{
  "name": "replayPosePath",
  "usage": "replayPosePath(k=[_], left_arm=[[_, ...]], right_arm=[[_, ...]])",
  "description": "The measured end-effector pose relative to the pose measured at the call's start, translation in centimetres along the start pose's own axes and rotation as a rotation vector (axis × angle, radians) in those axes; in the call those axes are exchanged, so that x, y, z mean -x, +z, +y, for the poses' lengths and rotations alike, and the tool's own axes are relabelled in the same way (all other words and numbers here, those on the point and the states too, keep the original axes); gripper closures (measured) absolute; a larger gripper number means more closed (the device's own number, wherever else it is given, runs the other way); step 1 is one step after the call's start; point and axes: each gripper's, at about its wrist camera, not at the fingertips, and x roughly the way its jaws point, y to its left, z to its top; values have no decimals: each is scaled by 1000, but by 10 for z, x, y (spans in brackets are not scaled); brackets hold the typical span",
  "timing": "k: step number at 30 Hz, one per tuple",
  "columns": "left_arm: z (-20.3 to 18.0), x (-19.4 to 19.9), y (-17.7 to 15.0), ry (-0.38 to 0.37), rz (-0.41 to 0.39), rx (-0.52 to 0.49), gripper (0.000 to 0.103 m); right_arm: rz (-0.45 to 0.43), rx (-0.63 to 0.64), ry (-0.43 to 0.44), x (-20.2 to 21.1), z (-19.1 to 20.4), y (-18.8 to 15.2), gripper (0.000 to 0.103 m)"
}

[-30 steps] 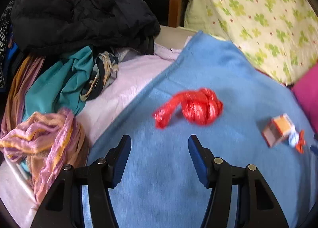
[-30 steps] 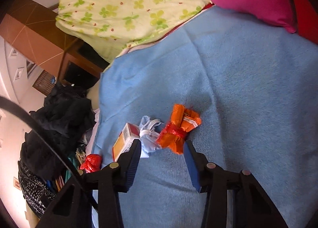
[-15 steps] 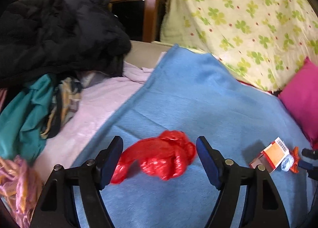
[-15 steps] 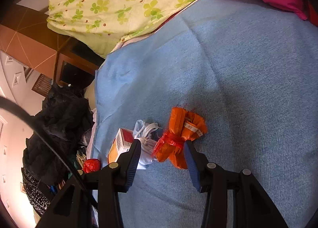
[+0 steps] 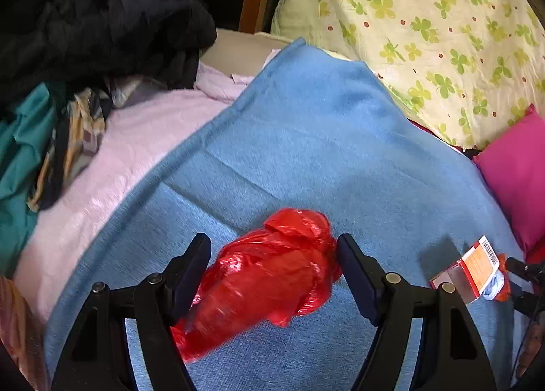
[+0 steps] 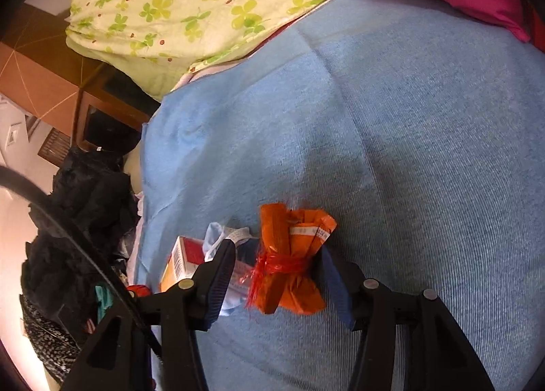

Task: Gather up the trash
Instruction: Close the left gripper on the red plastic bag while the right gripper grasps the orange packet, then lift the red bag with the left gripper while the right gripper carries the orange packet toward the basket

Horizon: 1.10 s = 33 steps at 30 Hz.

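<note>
Partly behind wide-apart left claw [image 5: 272,256] (nothing gripped), blurred red bag [image 5: 269,275].

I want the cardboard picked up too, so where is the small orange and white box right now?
The small box lies on the blue blanket at the far right of the left wrist view, against the white scrap and beside the orange wrapper bundle.

Both fisheye views are evenly bright, bending hard into dark vignetted corners. The red plastic bag [image 5: 272,275] smears with motion blur at its lower end. Warm pinkish glare washes the right-wrist view's left edge.
</note>
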Motion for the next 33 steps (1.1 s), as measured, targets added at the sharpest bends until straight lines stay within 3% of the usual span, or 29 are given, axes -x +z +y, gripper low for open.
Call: replayPosePath(k=[2, 4, 6, 9, 16, 25, 33], left_arm=[[0, -5, -2, -11, 19, 2, 26], [-2, -10, -4, -13, 39, -3, 28], [-4, -13, -6, -5, 51, -12, 44], [-5, -12, -8, 16, 46, -37, 53], [-11, 2, -7, 17, 13, -56, 56], [-45, 58, -27, -4, -96, -135, 56], [-85, 89, -76, 40, -31, -187, 56]], right_arm=[[-1, 26, -22, -3, 3, -1, 48], [-12, 56, -60, -4, 6, -2, 61], [-12, 62, -69, -5, 5, -3, 64], [-16, 67, -68, -3, 5, -2, 67], [-42, 107, -61, 9, 15, -7, 68], [-144, 214, -58, 48, 37, -16, 68], [-170, 298, -2, 90, 56, -44, 68]])
